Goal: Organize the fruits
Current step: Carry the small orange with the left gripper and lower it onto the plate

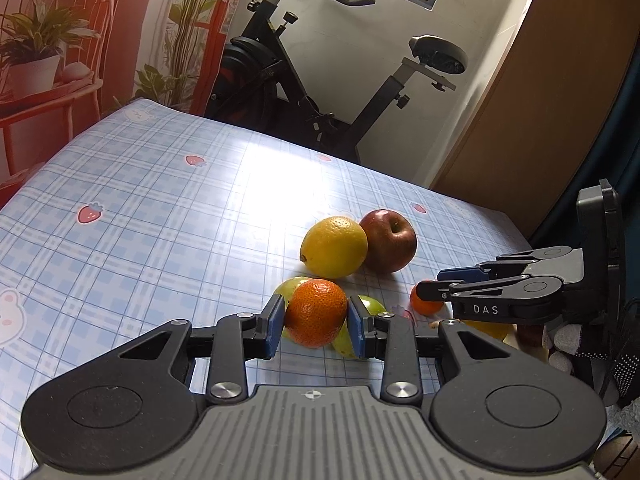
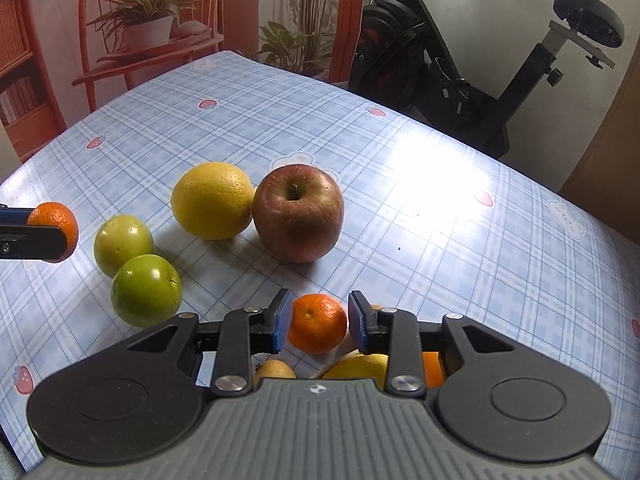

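Surface: table (image 1: 120, 184) under a glossy blue plaid cloth with strawberry prints, strong window glare mid-table. Room: black exercise bike (image 1: 320, 80) behind the far edge, red plant-and-chair backdrop (image 1: 60, 40) on the left, wooden panel (image 1: 540, 100) on the right.

Left gripper (image 1: 316, 314): blue pads clamped on a tangerine (image 1: 316, 312), held in front of two green fruits (image 2: 136, 264) that lie on the cloth touching each other. Beyond them a yellow citrus (image 1: 334, 246) and a red apple (image 1: 388, 245) sit touching.

Right gripper (image 2: 318, 322): pads on either side of a second tangerine (image 2: 317, 322); left pad touches, right pad very close, so firm grip cannot be confirmed. More fruit (image 2: 360, 366), yellow and orange, lies partly hidden under this gripper.
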